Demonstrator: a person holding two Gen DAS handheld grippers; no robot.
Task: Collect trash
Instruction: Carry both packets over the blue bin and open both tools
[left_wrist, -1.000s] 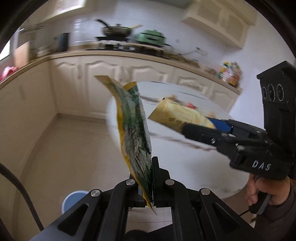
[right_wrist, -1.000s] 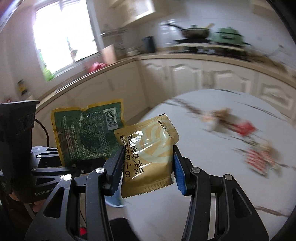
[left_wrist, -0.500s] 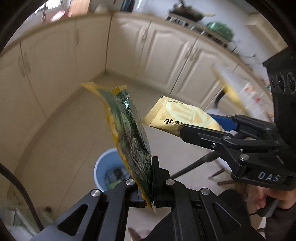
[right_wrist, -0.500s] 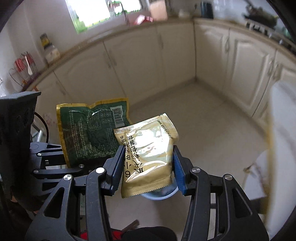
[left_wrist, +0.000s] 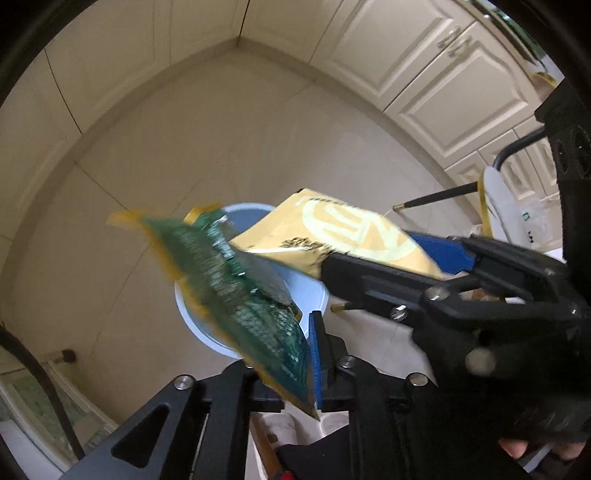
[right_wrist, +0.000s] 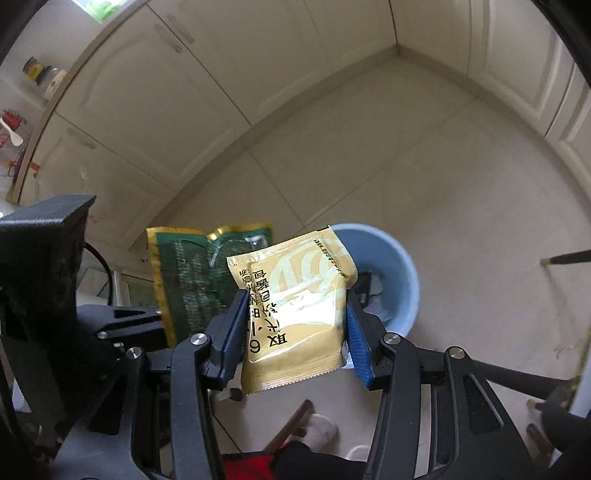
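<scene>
My left gripper (left_wrist: 295, 354) is shut on a green and yellow wrapper (left_wrist: 236, 291), held over a light blue bin (left_wrist: 314, 291) on the floor. My right gripper (right_wrist: 295, 325) is shut on a gold packet (right_wrist: 295, 310), held above the same bin (right_wrist: 391, 266), which has some trash inside. The green wrapper (right_wrist: 188, 277) shows to the left in the right wrist view. The gold packet (left_wrist: 351, 236) and right gripper (left_wrist: 391, 273) show at the right in the left wrist view.
Cream cabinets (right_wrist: 166, 92) line the walls around a beige tiled floor (left_wrist: 184, 129). A chair with black legs (left_wrist: 439, 195) stands at the right. Slippered feet (right_wrist: 321, 428) show below the grippers.
Both grippers swung away from the table and tilted down toward the floor. They now hover over the blue bin, still holding their wrappers.
</scene>
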